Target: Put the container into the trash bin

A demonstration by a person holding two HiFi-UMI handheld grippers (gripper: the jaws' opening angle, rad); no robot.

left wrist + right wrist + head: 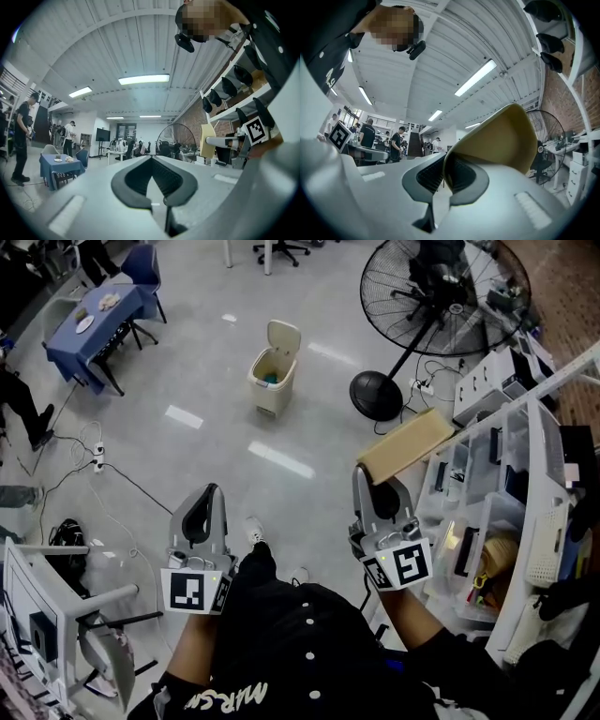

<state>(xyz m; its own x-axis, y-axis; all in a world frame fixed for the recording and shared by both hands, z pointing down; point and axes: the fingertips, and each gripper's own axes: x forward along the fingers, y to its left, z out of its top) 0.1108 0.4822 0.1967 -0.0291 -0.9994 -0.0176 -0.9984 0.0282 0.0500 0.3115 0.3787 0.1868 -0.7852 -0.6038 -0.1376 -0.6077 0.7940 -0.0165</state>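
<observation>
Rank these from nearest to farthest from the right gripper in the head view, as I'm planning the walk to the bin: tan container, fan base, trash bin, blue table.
1. tan container: clamped in the right gripper.
2. fan base: on the floor just ahead.
3. trash bin: farther ahead to the left, lid open.
4. blue table: far upper left.

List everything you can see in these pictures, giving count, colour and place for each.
bin: one, cream, lid up, on the floor ahead
container: one, tan, in the right gripper
fan: one, black, on the floor, top right
table: one, blue cloth, top left
shelves: one rack, white, at right
left gripper: one, grey, shut, empty
right gripper: one, grey, shut on the container
</observation>
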